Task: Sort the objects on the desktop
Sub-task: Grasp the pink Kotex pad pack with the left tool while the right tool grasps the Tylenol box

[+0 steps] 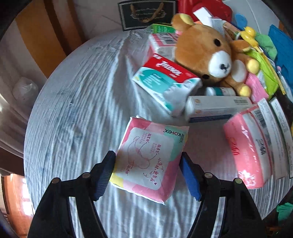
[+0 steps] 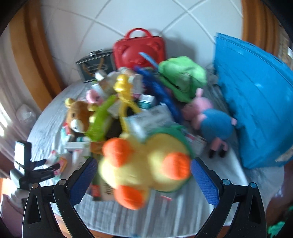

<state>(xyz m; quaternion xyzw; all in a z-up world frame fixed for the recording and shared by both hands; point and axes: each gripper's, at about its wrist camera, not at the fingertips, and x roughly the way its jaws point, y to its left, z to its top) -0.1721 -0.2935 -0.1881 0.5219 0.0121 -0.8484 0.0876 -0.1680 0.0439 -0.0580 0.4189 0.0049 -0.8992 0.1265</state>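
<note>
A pink Kotex pack (image 1: pixel 150 157) lies flat on the striped white cloth of the round table (image 1: pixel 73 109). My left gripper (image 1: pixel 148 155) straddles it, one blue pad at each side edge, and the pack is not squeezed. In the right wrist view a yellow plush duck with orange feet (image 2: pixel 144 170) lies blurred at the near side of the pile, between the wide-open fingers of my right gripper (image 2: pixel 143 161). The pads stand just off its sides. The left gripper (image 2: pixel 45 168) also shows at that view's left edge.
A brown bear plush (image 1: pixel 210 55), a red-and-teal tissue pack (image 1: pixel 164 80), a white box (image 1: pixel 216 108) and a pink tissue pack (image 1: pixel 247 152) crowd the right. A red case (image 2: pixel 139 49), a black gift bag (image 1: pixel 146 14), a blue bin (image 2: pixel 256 102) and a pig plush (image 2: pixel 210 119) stand farther back.
</note>
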